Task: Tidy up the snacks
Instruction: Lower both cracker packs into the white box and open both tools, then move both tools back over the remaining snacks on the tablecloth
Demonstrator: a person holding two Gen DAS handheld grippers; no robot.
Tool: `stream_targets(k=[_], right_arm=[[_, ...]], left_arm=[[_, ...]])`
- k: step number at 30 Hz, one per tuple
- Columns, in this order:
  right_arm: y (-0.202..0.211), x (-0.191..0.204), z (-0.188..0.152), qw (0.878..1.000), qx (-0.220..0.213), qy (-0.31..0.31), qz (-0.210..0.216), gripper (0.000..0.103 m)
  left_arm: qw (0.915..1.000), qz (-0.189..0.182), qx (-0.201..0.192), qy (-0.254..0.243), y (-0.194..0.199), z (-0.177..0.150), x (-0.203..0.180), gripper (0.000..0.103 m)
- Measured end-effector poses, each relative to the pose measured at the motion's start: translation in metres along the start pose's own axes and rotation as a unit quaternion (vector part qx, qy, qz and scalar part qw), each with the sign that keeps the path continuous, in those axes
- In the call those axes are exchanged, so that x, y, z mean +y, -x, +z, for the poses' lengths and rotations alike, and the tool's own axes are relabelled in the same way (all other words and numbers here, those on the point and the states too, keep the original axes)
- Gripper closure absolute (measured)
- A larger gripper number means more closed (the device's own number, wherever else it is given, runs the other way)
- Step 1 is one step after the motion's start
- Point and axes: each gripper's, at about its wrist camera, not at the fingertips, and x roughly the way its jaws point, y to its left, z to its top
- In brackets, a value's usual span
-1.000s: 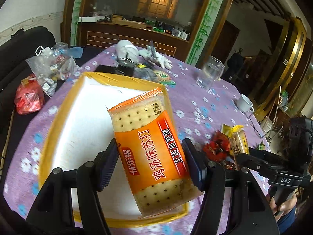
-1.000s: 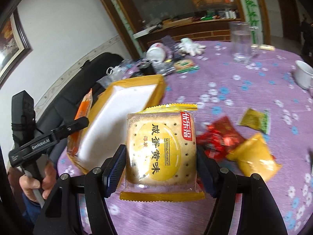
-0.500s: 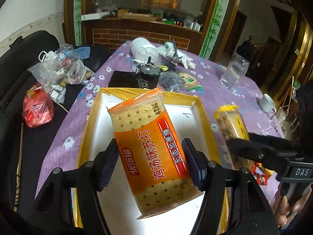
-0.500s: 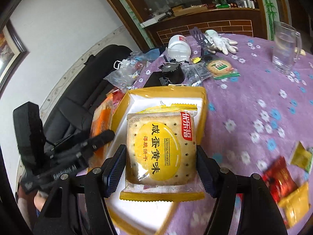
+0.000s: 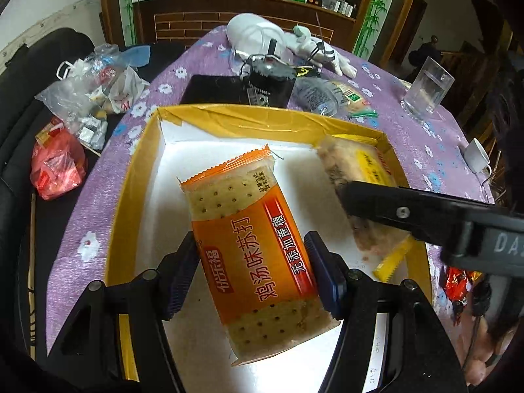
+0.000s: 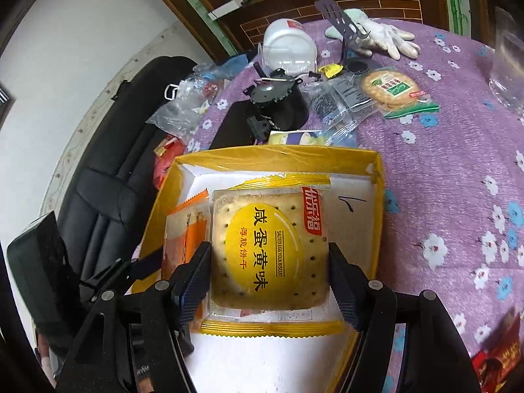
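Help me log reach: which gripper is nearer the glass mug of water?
Right. The right gripper sits on the box's side toward the glass mug; the left gripper sits on the far side.

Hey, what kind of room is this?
Probably a home dining or living room: a round table with a purple floral tablecloth, a black sofa beside it, and a wooden display cabinet behind.

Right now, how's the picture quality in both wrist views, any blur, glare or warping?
Left wrist view: orange cracker pack sharp, the yellow biscuit pack beside it smeared, box floor glaring white. Right wrist view: yellow pack's print crisp; fisheye bends the purple tablecloth, corners go dark.
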Motion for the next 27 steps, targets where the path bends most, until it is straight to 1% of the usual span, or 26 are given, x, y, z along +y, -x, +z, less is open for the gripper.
stream_targets(k=[7,9,11,16,21,24,27], right_arm=[[-0.022,0.001,0.005,1.000,0.010,0.001,-0.016,0.034],[-0.024,0.004,0.005,1.000,0.007,0.008,-0.024,0.033],[-0.024,0.005,0.005,1.000,0.007,0.011,-0.024,0.032],[-0.025,0.006,0.007,1.000,0.008,0.008,-0.020,0.032],[-0.012,0.003,0.004,1.000,-0.004,0.001,-0.006,0.032],[0.003,-0.001,-0.002,1.000,-0.018,-0.003,0.008,0.032],[0.021,-0.006,-0.012,0.999,-0.034,-0.003,0.019,0.032]], left_arm=[[0.9999,-0.001,0.008,0.010,-0.006,0.004,0.004,0.039],[0.9999,-0.001,0.013,0.010,-0.009,0.005,0.005,0.039],[0.9999,0.002,0.013,0.010,-0.010,0.005,0.004,0.039],[0.9999,0.012,0.004,0.005,-0.005,0.007,0.003,0.039],[0.9998,0.021,-0.002,0.005,0.003,0.003,0.005,0.039],[0.9998,0.010,-0.016,0.009,0.013,-0.006,0.006,0.039],[0.9991,0.013,-0.038,0.015,0.022,-0.018,0.007,0.039]])
